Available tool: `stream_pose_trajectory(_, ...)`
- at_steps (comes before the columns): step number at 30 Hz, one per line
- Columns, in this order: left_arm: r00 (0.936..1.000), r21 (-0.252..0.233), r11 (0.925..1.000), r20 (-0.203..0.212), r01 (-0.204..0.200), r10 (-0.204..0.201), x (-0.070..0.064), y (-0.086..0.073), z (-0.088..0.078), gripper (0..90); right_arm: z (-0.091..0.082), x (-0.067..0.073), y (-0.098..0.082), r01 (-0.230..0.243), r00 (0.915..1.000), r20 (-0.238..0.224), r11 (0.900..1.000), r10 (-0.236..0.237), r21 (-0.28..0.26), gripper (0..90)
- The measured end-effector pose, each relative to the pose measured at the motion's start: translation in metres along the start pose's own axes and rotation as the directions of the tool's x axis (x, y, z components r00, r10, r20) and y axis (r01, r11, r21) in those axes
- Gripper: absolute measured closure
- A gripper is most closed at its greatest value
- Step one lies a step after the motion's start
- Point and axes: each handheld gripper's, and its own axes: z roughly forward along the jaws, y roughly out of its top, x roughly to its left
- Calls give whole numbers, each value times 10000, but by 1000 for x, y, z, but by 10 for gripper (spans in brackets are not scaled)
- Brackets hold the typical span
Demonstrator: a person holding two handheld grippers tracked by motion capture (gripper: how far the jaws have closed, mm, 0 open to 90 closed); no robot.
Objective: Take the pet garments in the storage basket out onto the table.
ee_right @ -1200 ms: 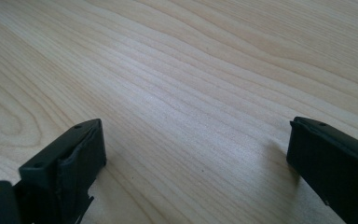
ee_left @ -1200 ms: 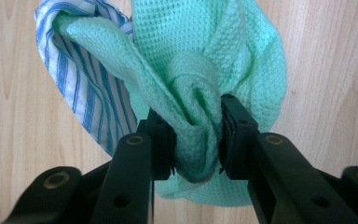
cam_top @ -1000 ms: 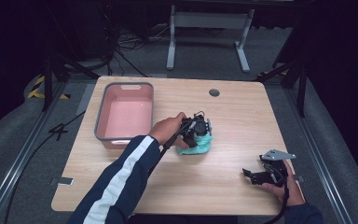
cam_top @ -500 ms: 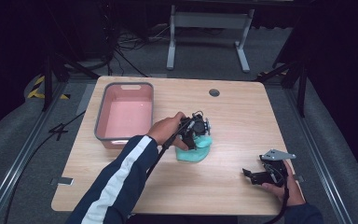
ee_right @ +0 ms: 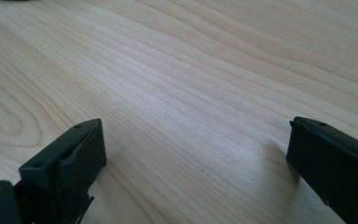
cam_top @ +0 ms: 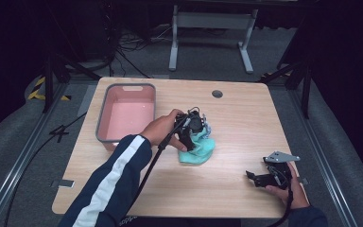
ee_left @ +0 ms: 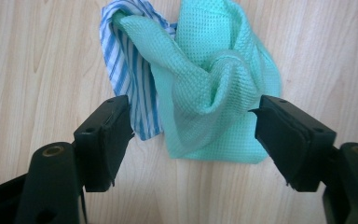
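A mint-green waffle cloth lies crumpled on the wooden table, with a blue-and-white striped cloth tucked against its left side. My left gripper hangs just above the pile, pointing down; its jaws have just been opening and stand apart on either side of the cloths without pressing them. In the high view the left gripper sits over the green cloth at the table's middle. My right gripper rests near the front right edge, open, with bare wood between its jaws.
A pink tub with a grey rim stands at the table's left. A round grommet is set near the far edge. A metal stand is on the floor beyond the table. Cables trail on the floor at the left.
The left gripper has let go of the cloths, opened and risen slightly. The green cloth has slumped wider on the table. The right gripper has stayed still.
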Motion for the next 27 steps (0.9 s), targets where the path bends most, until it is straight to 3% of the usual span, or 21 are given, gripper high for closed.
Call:
stream_pose_trajectory(1, 9999, -72, 10000, 123, 58, -57, -1, -2, -3, 269, 0, 0, 0, 4, 10000, -2, 10000, -4, 0, 47)
stream_pose_trajectory(3, 10000, -404, 9992, -9, 56, -57, -4, -9, -7, 262, 0, 0, 0, -2, 10000, -1, 10000, 2, 2, 47)
stream_pose_trajectory(9, 9994, -495, 9988, -344, -32, 15, -8, -19, -14, 253, 0, 0, 0, -3, 10000, -1, 10000, 3, 1, 47)
stream_pose_trajectory(17, 9968, -1076, 9942, -788, 25, -111, -17, -41, -28, 236, 0, 0, 0, -7, 10000, -1, 10000, 7, 3, 48)
stream_pose_trajectory(27, 9942, -1451, 9894, -1041, 119, -272, -33, -71, -45, 247, 0, 0, 0, -7, 10000, -2, 10000, 7, 2, 48)
